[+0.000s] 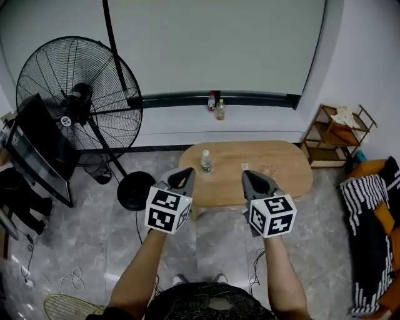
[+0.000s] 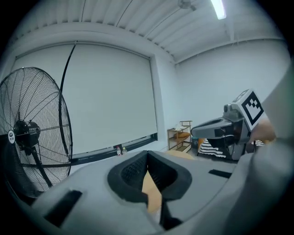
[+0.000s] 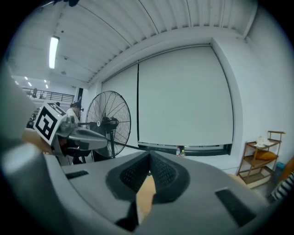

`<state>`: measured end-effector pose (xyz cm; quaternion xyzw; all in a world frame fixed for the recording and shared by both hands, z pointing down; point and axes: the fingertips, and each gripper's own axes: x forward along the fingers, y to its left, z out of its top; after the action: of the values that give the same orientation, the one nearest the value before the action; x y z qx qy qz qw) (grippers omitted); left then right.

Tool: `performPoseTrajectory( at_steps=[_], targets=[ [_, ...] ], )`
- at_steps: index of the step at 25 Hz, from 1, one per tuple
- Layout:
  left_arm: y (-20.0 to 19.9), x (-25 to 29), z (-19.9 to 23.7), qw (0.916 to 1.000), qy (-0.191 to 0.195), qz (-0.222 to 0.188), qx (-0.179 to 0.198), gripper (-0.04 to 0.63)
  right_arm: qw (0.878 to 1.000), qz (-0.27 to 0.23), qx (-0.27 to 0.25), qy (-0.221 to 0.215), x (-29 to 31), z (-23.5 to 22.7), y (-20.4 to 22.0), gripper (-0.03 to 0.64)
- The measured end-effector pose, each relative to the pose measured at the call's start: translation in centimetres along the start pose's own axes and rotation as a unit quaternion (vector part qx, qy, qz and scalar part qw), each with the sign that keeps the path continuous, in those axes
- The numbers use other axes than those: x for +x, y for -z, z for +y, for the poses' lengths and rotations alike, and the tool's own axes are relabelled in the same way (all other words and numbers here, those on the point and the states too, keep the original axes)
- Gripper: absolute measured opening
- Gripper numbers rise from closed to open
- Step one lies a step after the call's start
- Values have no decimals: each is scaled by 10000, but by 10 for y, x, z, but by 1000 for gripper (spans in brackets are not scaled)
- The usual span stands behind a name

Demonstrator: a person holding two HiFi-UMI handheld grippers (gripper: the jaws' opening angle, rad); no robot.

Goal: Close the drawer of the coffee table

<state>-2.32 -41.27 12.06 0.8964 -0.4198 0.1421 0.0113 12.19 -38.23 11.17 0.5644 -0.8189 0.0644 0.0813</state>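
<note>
Below, one coffee table (image 1: 281,164), one bottle (image 1: 205,161) atop, two bottles (image 1: 220,110) beyond.

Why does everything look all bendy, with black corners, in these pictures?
Left gripper view: the wide lens bends the fan and window blind, the corners go dark, and the ceiling light glares white. Right gripper view: same bending and black corners. Head view: only mild bowing, soft even light.

coffee table (image 1: 281,164) — oval, wood | on top: bottle (image 1: 205,161), small clear item (image 1: 244,167) | under it — grey floor (image 1: 94,237)
</note>
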Motion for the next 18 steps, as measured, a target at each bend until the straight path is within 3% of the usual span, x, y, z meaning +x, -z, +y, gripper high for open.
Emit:
performPoseTrajectory(
  at_steps=[8,18],
  targets=[
    [9,-6,13,9999,43,-5,-142,2,9992,-17,-203,351,-2,0,-3,5],
    [4,-2,15,9997,170,-60,-134,2,9985,3,-288,463,-2,0,-6,5]
  ],
)
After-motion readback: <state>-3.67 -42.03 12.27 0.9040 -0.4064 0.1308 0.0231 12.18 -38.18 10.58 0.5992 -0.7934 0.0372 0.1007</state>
